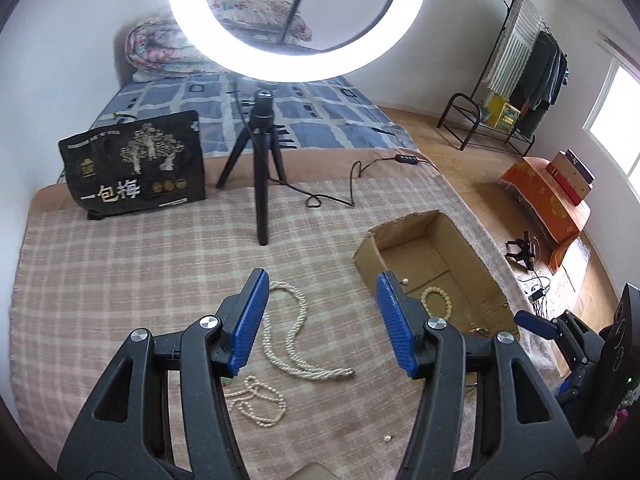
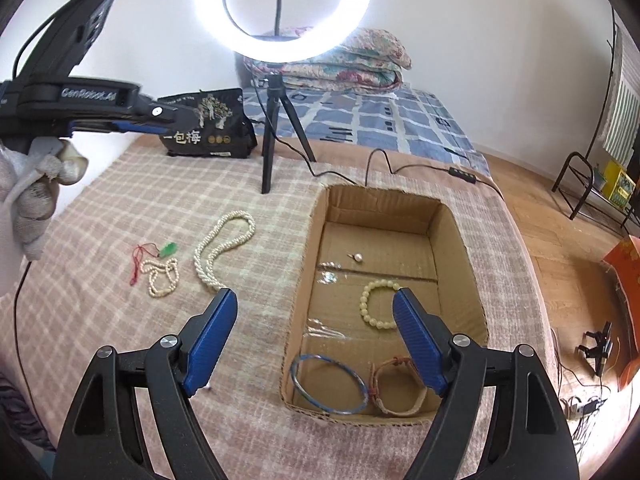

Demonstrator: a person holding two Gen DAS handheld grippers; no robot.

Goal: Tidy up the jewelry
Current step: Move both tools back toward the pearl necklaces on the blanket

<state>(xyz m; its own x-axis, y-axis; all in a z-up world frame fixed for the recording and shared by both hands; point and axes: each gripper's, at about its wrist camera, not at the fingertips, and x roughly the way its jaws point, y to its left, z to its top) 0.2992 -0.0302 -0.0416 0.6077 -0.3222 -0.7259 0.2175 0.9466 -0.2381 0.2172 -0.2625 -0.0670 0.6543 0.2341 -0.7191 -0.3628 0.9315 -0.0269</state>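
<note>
A long pearl necklace [image 1: 298, 336] [image 2: 224, 246] lies on the checked cloth. A smaller pearl string [image 1: 260, 402] [image 2: 162, 276] lies beside it, next to a green pendant on a red cord [image 2: 170, 249]. A small loose pearl [image 1: 387, 438] lies near the front. An open cardboard box [image 2: 460, 240] [image 1: 452, 236] holds a cream bead bracelet [image 2: 374, 308] [image 1: 436, 302], a blue bangle [image 2: 328, 384], a brown cord bracelet [image 2: 396, 392] and a pearl earring [image 2: 357, 257]. My left gripper [image 1: 322, 316] is open above the long necklace. My right gripper [image 2: 314, 340] is open above the box's near left side.
A ring light on a black tripod [image 1: 260, 160] [image 2: 276, 128] stands at the back of the cloth, its cable [image 1: 352, 184] trailing right. A black printed bag [image 1: 134, 164] [image 2: 208, 124] stands at the back left. The bed lies behind, and the floor to the right.
</note>
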